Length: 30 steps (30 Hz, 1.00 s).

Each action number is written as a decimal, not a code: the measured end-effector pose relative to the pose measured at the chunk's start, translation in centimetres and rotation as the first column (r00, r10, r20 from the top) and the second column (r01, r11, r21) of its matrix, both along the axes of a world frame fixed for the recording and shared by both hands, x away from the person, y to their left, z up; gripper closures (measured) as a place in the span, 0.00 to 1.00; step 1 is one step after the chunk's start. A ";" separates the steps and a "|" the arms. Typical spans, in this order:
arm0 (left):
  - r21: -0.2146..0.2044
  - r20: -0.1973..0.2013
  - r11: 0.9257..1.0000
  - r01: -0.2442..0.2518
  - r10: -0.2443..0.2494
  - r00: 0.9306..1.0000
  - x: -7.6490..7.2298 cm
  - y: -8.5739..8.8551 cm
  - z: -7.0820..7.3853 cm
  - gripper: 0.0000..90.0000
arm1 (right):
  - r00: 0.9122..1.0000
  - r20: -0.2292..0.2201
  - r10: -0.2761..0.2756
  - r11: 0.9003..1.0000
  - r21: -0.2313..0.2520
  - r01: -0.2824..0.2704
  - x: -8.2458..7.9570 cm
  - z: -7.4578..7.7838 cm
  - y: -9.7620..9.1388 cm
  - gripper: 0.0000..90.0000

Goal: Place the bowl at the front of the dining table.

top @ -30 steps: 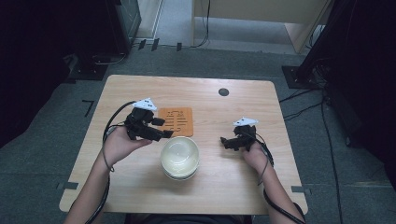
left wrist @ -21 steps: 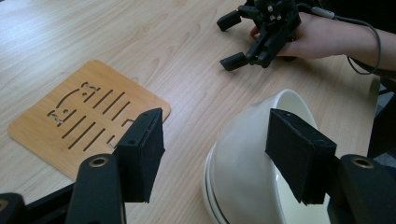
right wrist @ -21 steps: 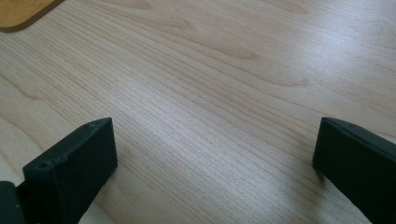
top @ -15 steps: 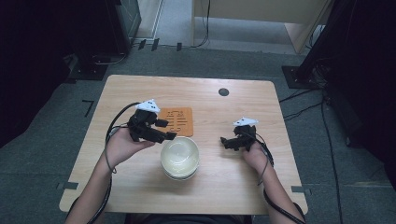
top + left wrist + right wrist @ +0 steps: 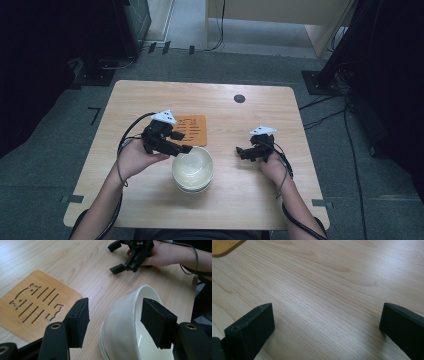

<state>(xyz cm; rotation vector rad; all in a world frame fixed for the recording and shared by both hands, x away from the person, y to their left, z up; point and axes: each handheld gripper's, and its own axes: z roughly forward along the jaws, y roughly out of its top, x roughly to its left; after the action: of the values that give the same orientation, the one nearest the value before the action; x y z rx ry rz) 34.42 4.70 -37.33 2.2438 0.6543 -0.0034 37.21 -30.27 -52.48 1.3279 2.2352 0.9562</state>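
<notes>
1. Step in hand: grasp approach on the glossy white ceramic bowl (image 5: 192, 169), which looks like a stack of two, sitting front-centre on the pale wood-grain counter (image 5: 235, 205).
2. Left tool (image 5: 119, 326) straddles the bowl's rim: one pad outside the wall, the other over the inside. Jaws apart and have just been closing in a bit; the rim is between them but the pads aren't pressing on it yet, so no grip as I read it.
3. Right tool (image 5: 325, 331) is parked on the counter right of the bowl, well apart from it, jaws wide, nothing but bare wood between them. It's also in the left gripper view (image 5: 130, 255), low by the counter.
4. Next move, my call: squeeze the left jaws onto the rim wall, check the bite, then lift straight up. The glaze looks slick and the wall curves, so the pinch needs to sit deep, not on the lip. If it is a stack, the lower bowl may cling or stay behind.
5. Room: an orange wooden trivet w/ cut-out slots (image 5: 192, 129) lies just behind the bowl, near the left tool, a likely set-down spot. A small black round grommet (image 5: 239, 98) sits far back.
6. Edges: the bowl is fairly near the front edge and the person's forearms come in there, so travel is best backward or sideways. There's plenty of bare counter between the bowl and the right tool.
</notes>
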 end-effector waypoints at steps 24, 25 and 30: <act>0.040 -0.014 0.998 0.041 -0.041 0.999 -0.3 -1.7 -1.7 0.50 | 1.000 0.000 0.000 1.000 0.000 0.000 0.0 0.0 0.0 0.00; 0.043 -0.014 0.998 0.043 -0.043 0.999 -0.3 -1.7 -1.7 0.51 | 1.000 0.000 0.000 1.000 0.001 0.000 0.0 0.0 0.0 0.00; 0.057 -0.011 0.997 0.050 -0.049 0.999 -0.4 -2.0 -2.1 0.54 | 1.000 0.000 0.000 1.000 0.000 0.000 0.0 0.0 0.0 0.00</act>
<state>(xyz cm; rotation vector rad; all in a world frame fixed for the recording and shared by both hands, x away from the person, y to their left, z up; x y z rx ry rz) 34.06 2.67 -39.44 2.3155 0.6107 -0.0199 37.21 -30.27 -52.48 1.3281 2.2352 0.9566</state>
